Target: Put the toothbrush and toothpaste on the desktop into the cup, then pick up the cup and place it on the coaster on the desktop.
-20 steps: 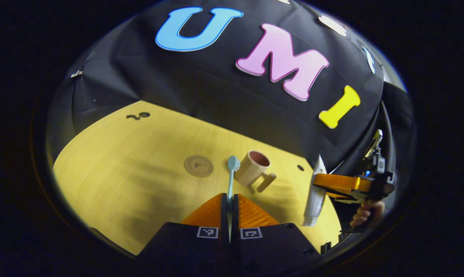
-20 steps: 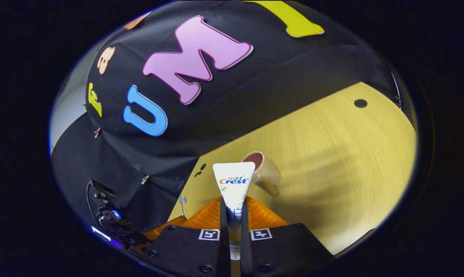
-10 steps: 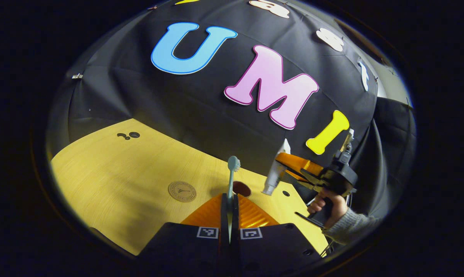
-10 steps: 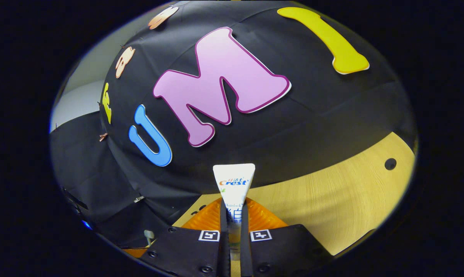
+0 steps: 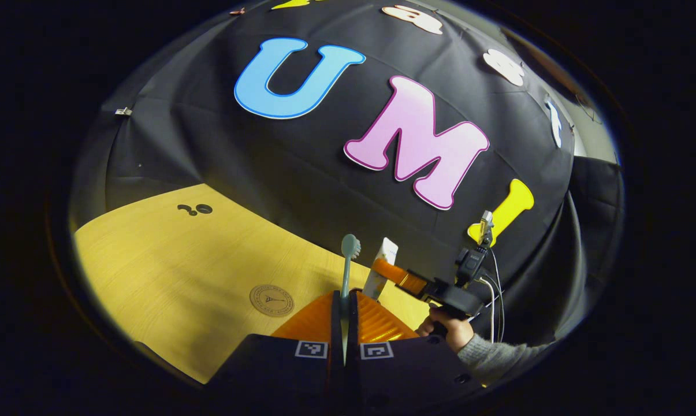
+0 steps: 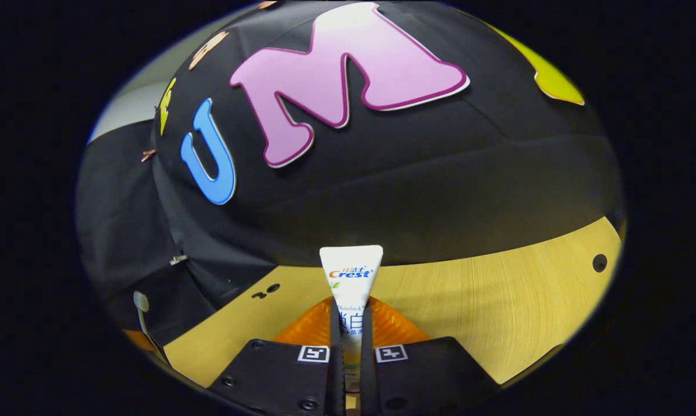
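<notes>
My left gripper (image 5: 344,300) is shut on the handle of a pale blue toothbrush (image 5: 348,260), which stands upright with its bristle head on top. Just to its right, the white toothpaste tube (image 5: 382,270) stands nearly upright, crimped end up, held by my right gripper (image 5: 395,273) with a hand (image 5: 447,328) behind it. In the right gripper view the toothpaste tube (image 6: 350,277) rises between my right gripper's (image 6: 350,315) fingers, both pressing on it. The toothbrush (image 6: 142,306) shows at the far left there. The round brown coaster (image 5: 272,300) lies flat on the table, left of my left gripper.
The yellow wooden table (image 5: 168,260) spreads to the left, with small dark holes (image 5: 196,209) near its back edge. In the right gripper view the table (image 6: 498,300) reaches right to another hole (image 6: 599,263). A grey sleeve (image 5: 489,353) and cables (image 5: 492,294) are at the right.
My right gripper has carried the toothpaste in towards the left gripper and stood it up beside the toothbrush. The cup has slipped out of sight behind my left fingers.
</notes>
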Demonstrator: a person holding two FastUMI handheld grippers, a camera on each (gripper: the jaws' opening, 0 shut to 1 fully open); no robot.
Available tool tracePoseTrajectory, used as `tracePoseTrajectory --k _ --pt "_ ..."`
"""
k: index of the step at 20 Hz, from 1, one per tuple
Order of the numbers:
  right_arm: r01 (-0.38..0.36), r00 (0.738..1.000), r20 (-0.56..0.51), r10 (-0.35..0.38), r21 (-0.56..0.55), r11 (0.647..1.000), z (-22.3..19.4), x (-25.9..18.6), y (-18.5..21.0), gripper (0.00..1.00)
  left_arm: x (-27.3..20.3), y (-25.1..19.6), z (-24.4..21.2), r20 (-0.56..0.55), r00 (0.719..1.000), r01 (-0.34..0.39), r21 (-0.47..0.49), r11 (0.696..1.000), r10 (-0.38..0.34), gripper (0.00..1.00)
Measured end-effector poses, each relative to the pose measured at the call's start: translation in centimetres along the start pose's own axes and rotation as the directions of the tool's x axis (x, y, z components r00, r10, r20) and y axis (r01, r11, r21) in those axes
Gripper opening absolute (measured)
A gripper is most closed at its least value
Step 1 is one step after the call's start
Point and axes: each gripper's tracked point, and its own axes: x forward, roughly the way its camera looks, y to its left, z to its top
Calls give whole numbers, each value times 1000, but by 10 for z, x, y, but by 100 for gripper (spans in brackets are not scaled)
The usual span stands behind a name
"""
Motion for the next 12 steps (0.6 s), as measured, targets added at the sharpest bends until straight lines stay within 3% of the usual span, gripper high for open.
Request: tracePoseTrajectory --k 10,11,12 --pt "-15 996 -87 11 -53 999 -39 -9 4 18 41 -17 15 65 997 33 -38 999 -30 6" --pt "-20 994 -112 15 -48 999 -47 -11 4 19 46 -20 18 77 996 42 -47 998 -39 11" --pt "-25 989 -150 18 -40 999 -59 -13 4 22 53 -23 20 88 995 50 -59 997 -45 6"
